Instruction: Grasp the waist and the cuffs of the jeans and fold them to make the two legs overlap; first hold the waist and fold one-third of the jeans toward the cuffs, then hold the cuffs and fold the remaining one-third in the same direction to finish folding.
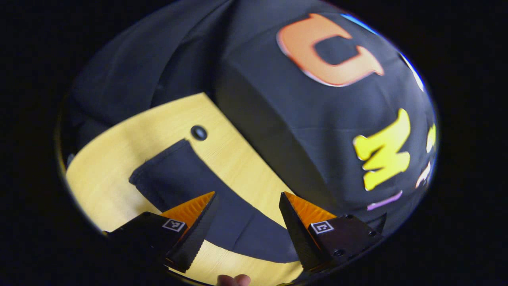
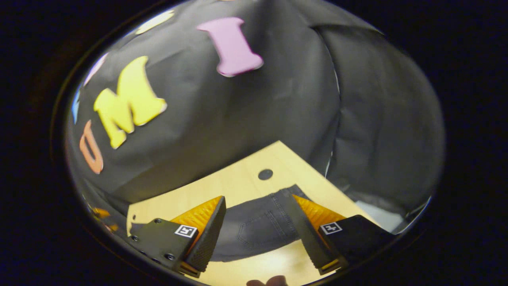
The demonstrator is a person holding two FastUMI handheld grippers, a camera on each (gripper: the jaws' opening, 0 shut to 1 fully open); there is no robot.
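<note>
Left gripper view looks down along my left gripper (image 1: 248, 198), whose two fingers stand wide apart with nothing between them, held above the jeans (image 1: 206, 198) and not touching them. The jeans lie flat on the pale wooden table (image 1: 107, 159) as a dark strip. From here I see a leg end: its cuff edge points toward the small round hole (image 1: 199, 132) in the tabletop and stops just short of it, with bare wood between the two. The rest of the leg runs back from the hole and passes beneath the gap between my fingers. A fingertip of my own hand (image 1: 234, 280) peeks in on the side of the jeans farthest from the hole.

Right gripper view shows my right gripper (image 2: 258, 198), its fingers likewise spread and empty, hovering over the jeans (image 2: 258, 228). This is the waist end, grey denim with a stitched back pocket (image 2: 256, 226) lying between my two fingers. The waist edge sits near a round hole (image 2: 265, 174) in the table (image 2: 238, 182), not touching it. Beyond the hole, the table ends against the black cloth wall (image 2: 238, 115) of the booth. Whether both views show the same hole, I cannot tell.
</note>
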